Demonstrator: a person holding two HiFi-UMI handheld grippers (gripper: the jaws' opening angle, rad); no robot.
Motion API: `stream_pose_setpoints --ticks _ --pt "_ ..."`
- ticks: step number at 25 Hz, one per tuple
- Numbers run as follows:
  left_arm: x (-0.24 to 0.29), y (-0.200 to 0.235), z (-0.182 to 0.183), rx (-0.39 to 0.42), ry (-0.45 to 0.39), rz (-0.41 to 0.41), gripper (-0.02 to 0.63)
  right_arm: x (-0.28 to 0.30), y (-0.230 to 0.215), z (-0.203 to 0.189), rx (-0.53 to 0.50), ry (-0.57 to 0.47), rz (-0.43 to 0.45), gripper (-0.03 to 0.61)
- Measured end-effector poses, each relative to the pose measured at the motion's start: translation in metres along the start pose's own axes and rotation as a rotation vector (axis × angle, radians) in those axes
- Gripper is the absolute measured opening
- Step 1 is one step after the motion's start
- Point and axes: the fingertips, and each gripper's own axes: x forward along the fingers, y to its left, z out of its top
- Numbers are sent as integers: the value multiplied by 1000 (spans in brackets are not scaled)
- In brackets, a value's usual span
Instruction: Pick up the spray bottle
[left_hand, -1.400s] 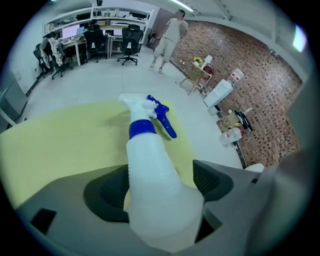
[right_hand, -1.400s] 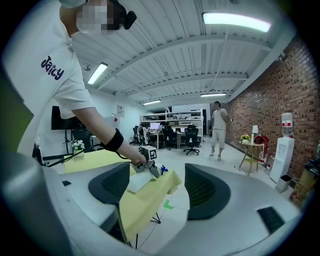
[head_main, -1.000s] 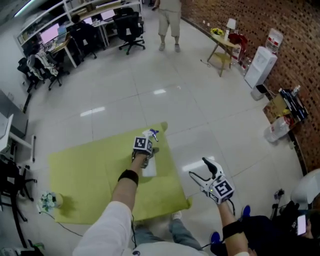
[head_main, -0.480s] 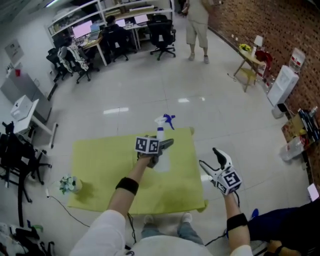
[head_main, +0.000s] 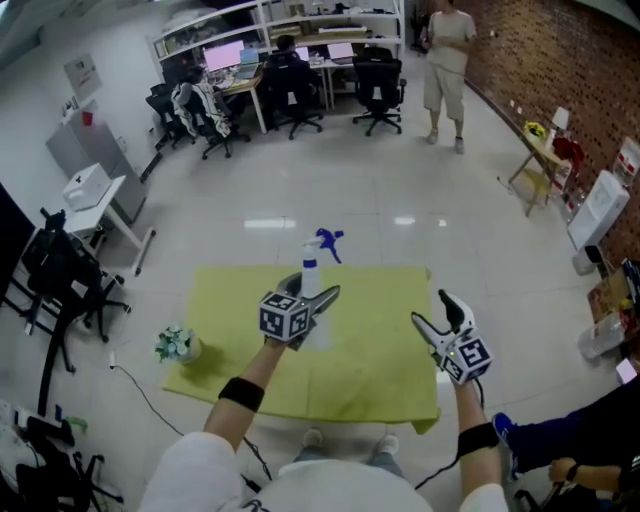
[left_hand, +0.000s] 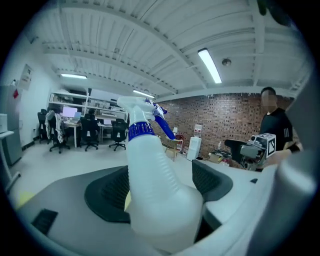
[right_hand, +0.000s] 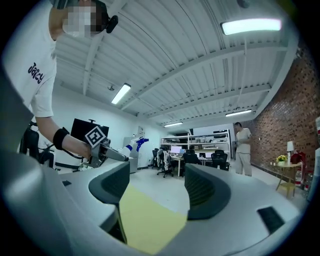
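A white spray bottle (head_main: 311, 280) with a blue trigger head is held upright above the yellow-green mat (head_main: 380, 370), with my left gripper (head_main: 312, 298) shut on its body. In the left gripper view the spray bottle (left_hand: 155, 185) fills the space between the two dark pads (left_hand: 107, 192), its blue collar and nozzle pointing up. My right gripper (head_main: 438, 308) hovers over the mat's right side, open, nothing between its pads (right_hand: 205, 192). In the right gripper view the spray bottle (right_hand: 131, 145) and left gripper (right_hand: 107, 151) show far left.
A small potted plant (head_main: 177, 345) stands off the mat's left edge. Office chairs (head_main: 378, 90) and desks (head_main: 255, 60) line the far wall. A person (head_main: 447, 65) stands at the back right near a brick wall; a white cabinet (head_main: 100, 200) is at the left.
My left gripper has lifted the spray bottle off the mat and tipped it upright. The head view has swung upward, showing more of the room. The right gripper stays open.
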Motion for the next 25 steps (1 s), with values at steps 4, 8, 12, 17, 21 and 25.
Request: stream_pose_setpoints --ticks 4,8,12,17,21,25 --pt "-58 21 -9 -25 -48 71 394 15 26 12 1 -35 24 353" --pt "-112 35 -21 2 -103 150 394 23 49 11 7 -50 36 353" --pt "-157 42 -29 94 -143 224 394 27 64 11 25 -78 26 353" --pt "-202 46 -44 125 -190 283 396 26 81 8 34 -99 -7 353" --pt "-223 42 -63 135 -222 307 396 18 94 -3 22 -89 -42 353" --pt "-240 34 -82 152 -254 316 396 7 112 -19 43 -81 -76 353"
